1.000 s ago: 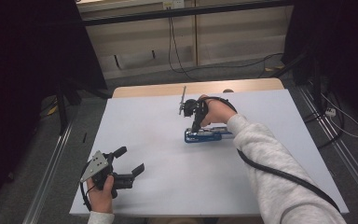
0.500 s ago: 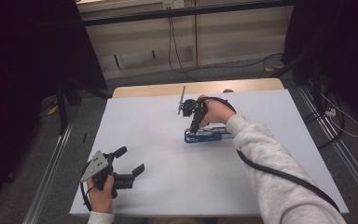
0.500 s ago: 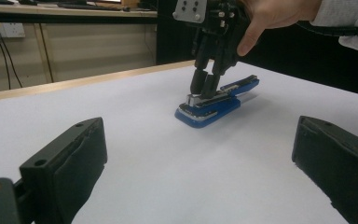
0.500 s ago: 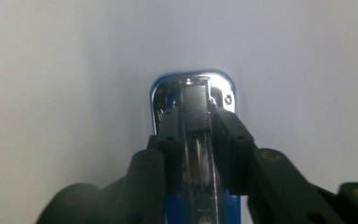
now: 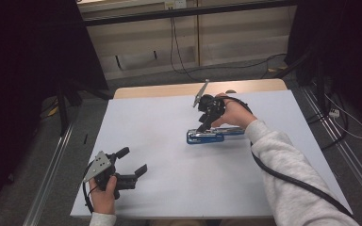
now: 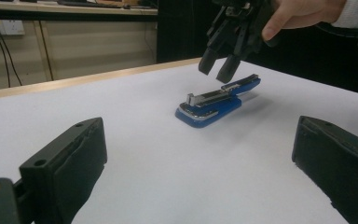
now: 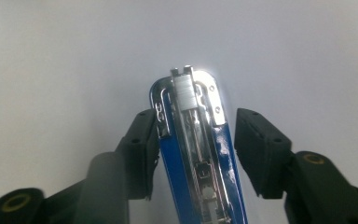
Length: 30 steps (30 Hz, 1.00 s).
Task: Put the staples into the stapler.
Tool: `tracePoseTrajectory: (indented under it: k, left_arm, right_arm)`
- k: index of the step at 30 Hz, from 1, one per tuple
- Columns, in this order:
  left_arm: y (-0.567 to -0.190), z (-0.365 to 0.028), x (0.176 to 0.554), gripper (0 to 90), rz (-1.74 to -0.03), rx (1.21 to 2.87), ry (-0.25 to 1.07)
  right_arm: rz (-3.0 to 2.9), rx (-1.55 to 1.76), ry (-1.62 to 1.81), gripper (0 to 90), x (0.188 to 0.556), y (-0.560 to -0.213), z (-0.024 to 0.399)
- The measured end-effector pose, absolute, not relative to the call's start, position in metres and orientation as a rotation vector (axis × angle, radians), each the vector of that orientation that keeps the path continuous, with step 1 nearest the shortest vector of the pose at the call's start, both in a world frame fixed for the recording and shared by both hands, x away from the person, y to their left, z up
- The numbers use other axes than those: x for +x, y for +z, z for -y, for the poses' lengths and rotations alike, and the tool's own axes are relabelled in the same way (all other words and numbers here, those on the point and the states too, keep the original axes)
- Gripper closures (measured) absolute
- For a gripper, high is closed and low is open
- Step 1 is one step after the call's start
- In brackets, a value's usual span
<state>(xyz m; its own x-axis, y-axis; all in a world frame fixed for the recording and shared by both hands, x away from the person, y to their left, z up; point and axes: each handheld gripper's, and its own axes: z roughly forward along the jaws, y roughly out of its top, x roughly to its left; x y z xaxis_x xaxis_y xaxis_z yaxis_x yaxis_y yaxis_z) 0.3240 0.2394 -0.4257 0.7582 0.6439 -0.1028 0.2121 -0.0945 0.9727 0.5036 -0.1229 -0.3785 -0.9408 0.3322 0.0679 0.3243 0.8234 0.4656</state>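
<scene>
Left gripper (image 5: 131, 165): we see matte black jaws with blocky padded faces, spread wide and holding nothing, resting low at the near left corner of the table.
Table (image 5: 169, 188): we note a smooth, pale, flat sheet over a wooden top whose far edge shows bare; broad free surface lies between the two grippers.
Stapler (image 5: 212, 135): we record a blue glossy body, long and narrow, with its chromed staple channel exposed, lying flat right of centre, well away from every edge.
Right gripper (image 5: 201, 127): we find its black jaws have just been opening; they stand apart over the stapler (image 7: 200, 163), which sits between them ungripped, one jaw close beside it and the other clear.
</scene>
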Motion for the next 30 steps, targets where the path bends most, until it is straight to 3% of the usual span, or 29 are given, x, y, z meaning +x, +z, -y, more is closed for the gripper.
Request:
tracePoseTrajectory:
  k: [12,30]
  left_arm:
    - [-0.422,-0.224,0.334,2.8,-0.702,1.700,0.392]
    - [-0.423,-0.190,0.351,2.8,-0.699,1.767,0.319]
  right_arm:
    - [-2.819,0.764,0.934,23.6,0.484,-0.391,0.178]
    - [-2.643,0.896,1.020,13.8,0.454,-0.392,0.240]
